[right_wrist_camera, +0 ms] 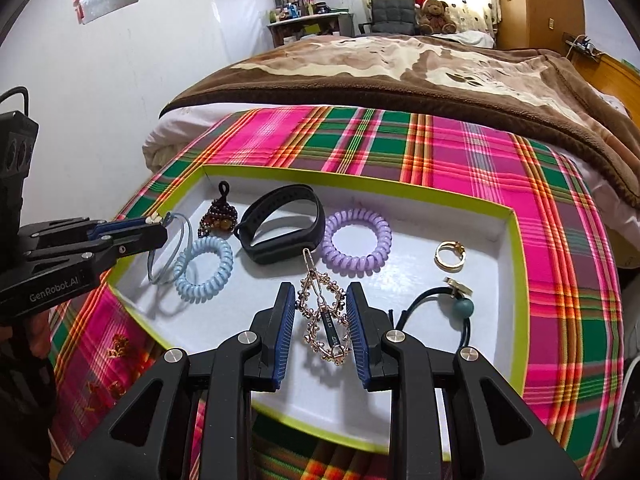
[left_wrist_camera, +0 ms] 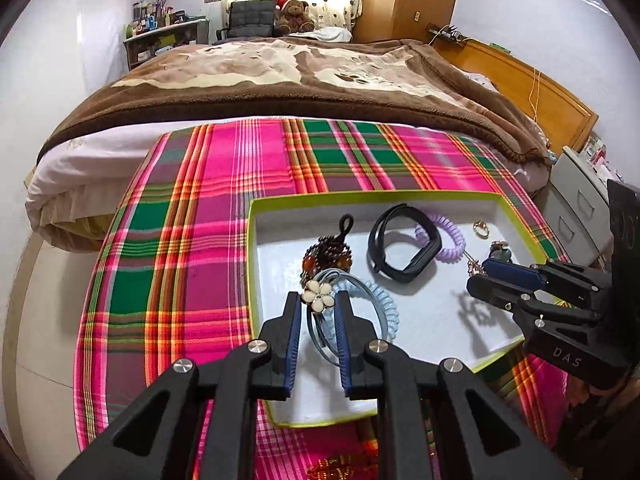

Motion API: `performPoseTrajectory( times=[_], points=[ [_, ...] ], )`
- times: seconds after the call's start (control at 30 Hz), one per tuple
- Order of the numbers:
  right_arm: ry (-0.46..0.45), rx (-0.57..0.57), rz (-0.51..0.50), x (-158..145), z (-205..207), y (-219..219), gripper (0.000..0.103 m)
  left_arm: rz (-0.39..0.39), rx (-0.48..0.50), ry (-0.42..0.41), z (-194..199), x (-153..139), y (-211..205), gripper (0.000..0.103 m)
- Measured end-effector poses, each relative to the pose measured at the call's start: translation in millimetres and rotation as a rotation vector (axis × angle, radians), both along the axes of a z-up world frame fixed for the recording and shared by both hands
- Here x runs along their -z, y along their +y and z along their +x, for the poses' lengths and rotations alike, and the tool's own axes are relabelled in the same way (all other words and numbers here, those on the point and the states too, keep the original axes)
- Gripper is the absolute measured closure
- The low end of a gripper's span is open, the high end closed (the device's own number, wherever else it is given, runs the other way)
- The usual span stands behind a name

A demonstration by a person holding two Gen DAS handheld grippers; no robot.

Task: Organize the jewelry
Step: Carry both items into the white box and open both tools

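Note:
A white tray with a lime rim [left_wrist_camera: 256, 264] [right_wrist_camera: 520, 264] lies on the plaid cloth. My left gripper [left_wrist_camera: 318, 300] [right_wrist_camera: 158, 226] is shut on a cream flower hair tie [left_wrist_camera: 317, 297] whose grey loops [right_wrist_camera: 168, 252] hang over the tray's left end. My right gripper [right_wrist_camera: 321, 300] [left_wrist_camera: 478, 276] is shut on a gold flower hair clip [right_wrist_camera: 324, 320] above the tray. In the tray lie a blue coil tie [right_wrist_camera: 204, 268], a purple coil tie [right_wrist_camera: 356, 242], a black band [right_wrist_camera: 280, 224], a brown beaded charm [right_wrist_camera: 218, 216], a gold ring [right_wrist_camera: 450, 254] and a teal bead tie [right_wrist_camera: 460, 304].
The pink and green plaid cloth [left_wrist_camera: 192, 240] covers a table against a bed with a brown blanket [left_wrist_camera: 280, 76]. Small gold pieces [right_wrist_camera: 116, 350] lie on the cloth left of the tray. A grey drawer unit [left_wrist_camera: 580, 200] stands at the right.

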State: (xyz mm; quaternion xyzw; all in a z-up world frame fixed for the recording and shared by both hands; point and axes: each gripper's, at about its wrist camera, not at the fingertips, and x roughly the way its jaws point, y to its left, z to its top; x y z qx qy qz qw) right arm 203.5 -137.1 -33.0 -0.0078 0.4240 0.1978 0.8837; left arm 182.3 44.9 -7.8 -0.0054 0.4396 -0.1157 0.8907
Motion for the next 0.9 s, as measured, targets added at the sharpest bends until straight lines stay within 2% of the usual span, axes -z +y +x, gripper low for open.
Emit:
performPoseTrajectory(
  times=[0.33, 0.67, 0.9],
  points=[
    [-0.014, 0.005, -0.078, 6.9, 4.6, 6.5, 0.076, 0.011, -0.009, 0.035, 4.9, 10.3, 0.1, 0.085],
    [-0.002, 0.007, -0.077, 9.6, 6.8, 5.1, 0.076, 0.013, -0.008, 0.049, 7.2, 14.3, -0.3, 0.085],
    [0.006, 0.009, -0.078, 11.1, 6.7, 5.8, 0.076, 0.003, 0.004, 0.049, 6.5, 14.3, -1.6, 0.077]
  ],
)
